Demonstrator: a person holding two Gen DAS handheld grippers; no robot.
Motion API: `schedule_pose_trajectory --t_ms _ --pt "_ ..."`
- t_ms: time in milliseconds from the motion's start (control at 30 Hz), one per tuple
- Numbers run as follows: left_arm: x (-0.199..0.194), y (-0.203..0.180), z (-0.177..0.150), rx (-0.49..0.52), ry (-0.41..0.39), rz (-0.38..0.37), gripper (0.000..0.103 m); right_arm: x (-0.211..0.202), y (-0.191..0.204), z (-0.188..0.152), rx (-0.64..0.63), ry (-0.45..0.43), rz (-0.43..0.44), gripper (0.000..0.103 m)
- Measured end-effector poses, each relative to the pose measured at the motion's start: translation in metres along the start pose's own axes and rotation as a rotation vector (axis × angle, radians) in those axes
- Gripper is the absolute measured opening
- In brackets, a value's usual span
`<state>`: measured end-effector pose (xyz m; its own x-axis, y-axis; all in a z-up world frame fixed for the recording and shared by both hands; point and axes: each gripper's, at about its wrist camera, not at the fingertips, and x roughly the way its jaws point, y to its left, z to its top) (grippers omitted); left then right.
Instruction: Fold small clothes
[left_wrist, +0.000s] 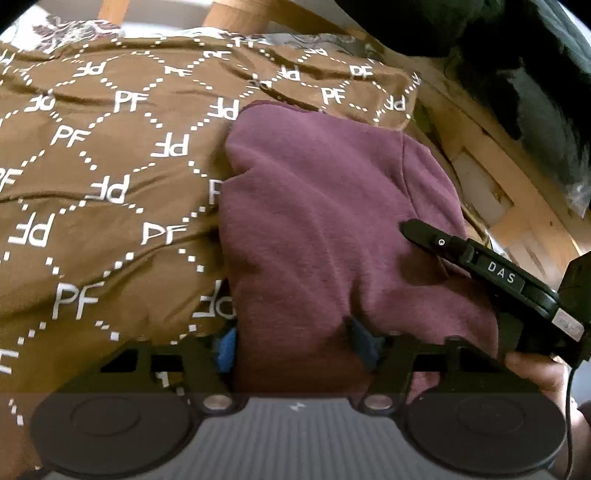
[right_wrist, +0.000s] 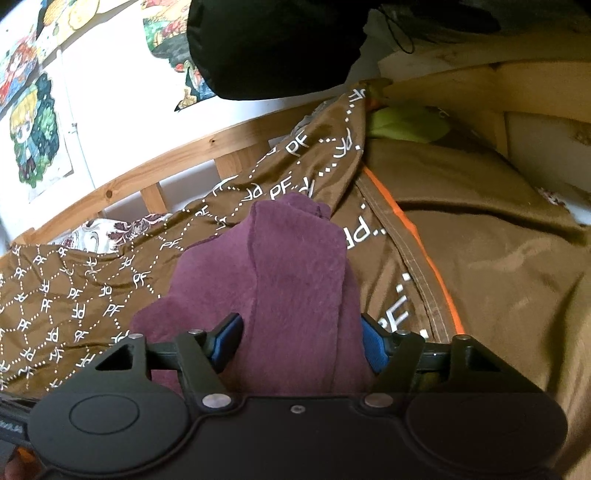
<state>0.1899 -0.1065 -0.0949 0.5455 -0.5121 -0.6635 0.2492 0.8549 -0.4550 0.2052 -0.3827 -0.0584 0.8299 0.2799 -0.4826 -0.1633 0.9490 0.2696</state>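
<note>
A maroon fleece garment (left_wrist: 332, 221) lies bunched on a brown bedspread printed with white "PF" letters (left_wrist: 92, 147). My left gripper (left_wrist: 295, 347) is shut on the garment's near end, with cloth filling the gap between its blue pads. A black finger (left_wrist: 443, 243) of the other gripper rests on the garment's right side, and a hand (left_wrist: 535, 369) holds that tool. In the right wrist view the garment (right_wrist: 295, 266) stands up in a thick fold. My right gripper (right_wrist: 301, 343) is shut on that fold, a blue pad pressing each side.
A wooden bed rail (right_wrist: 166, 158) runs behind the bedspread, with cartoon posters (right_wrist: 33, 140) on the white wall. A dark bag (right_wrist: 277, 44) hangs overhead. A plain brown cover with an orange seam (right_wrist: 480, 258) lies to the right, a green item (right_wrist: 406, 123) beyond it.
</note>
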Motion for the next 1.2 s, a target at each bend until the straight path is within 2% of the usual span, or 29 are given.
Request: schedule_pose_trajectory --t_ms 67,167,367,467,633,767,900,1033,1100,1200 --pt "-0.003 -0.009 0.003 0.040 0.010 0.030 0.043 -0.005 -0.001 -0.001 0.026 -0.003 -0.001 0.043" --pt "-0.011 -0.024 0.004 0.131 0.026 0.080 0.034 -0.017 0.001 -0.006 0.096 -0.001 0.001 0.027" --pt "-0.038 -0.054 -0.002 0.237 0.018 0.093 0.029 -0.066 0.024 -0.007 0.105 -0.053 -0.028 0.023" --pt "-0.054 -0.067 -0.008 0.318 0.003 0.090 0.028 -0.087 0.041 -0.008 0.046 -0.056 -0.061 0.022" --pt "-0.077 -0.068 -0.006 0.294 -0.061 0.095 0.028 -0.103 0.057 0.002 -0.034 -0.053 -0.062 0.021" --pt "-0.106 -0.057 0.007 0.312 -0.168 0.136 0.028 -0.104 0.080 0.015 -0.110 -0.086 -0.030 0.021" --pt "-0.129 -0.035 0.031 0.315 -0.299 0.227 0.028 -0.082 0.109 0.039 -0.191 -0.150 0.052 0.021" --pt "-0.136 -0.010 0.070 0.328 -0.447 0.327 0.029 -0.037 0.146 0.070 -0.247 -0.216 0.128 0.021" --pt "-0.127 0.008 0.091 0.309 -0.475 0.370 0.029 -0.005 0.169 0.088 -0.294 -0.231 0.152 0.021" --pt "-0.104 0.044 0.111 0.202 -0.468 0.393 0.029 0.050 0.192 0.106 -0.292 -0.214 0.193 0.021"
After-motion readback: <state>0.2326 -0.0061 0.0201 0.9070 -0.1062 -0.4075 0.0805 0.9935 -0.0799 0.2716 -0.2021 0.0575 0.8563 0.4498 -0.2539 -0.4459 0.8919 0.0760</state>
